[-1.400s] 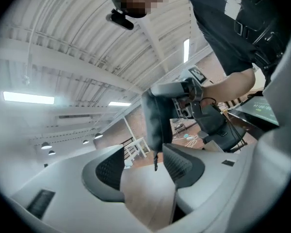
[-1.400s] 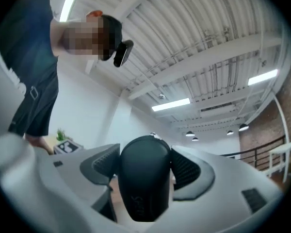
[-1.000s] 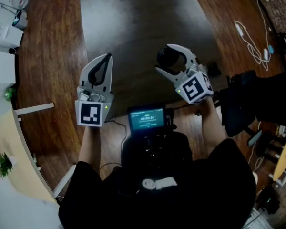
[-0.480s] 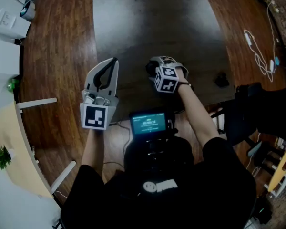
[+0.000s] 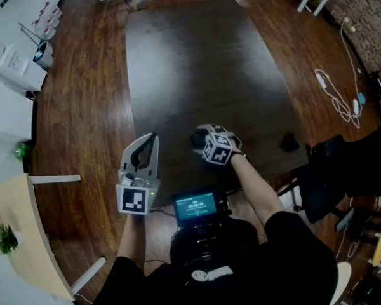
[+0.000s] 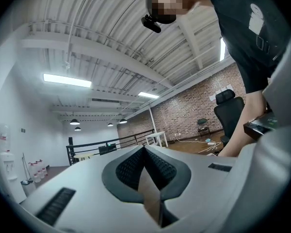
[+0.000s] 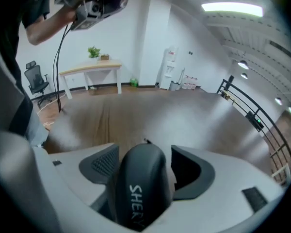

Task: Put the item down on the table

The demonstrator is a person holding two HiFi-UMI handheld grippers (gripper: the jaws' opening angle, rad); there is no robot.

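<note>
Head view: the right gripper (image 5: 200, 138) tilts down over the near edge of the desk (image 5: 197, 56), left gripper (image 5: 151, 140) idle to its left; left gripper view: jaws closed, empty; right gripper view: the dark item (image 7: 140, 183) (lettered lengthwise) lies along jaws just easing apart, desk straight beyond.

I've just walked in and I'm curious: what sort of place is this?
Probably a loft-style office or workshop: there is a brick wall, a black office chair and a light desk, plus a railing like a mezzanine's.
</note>
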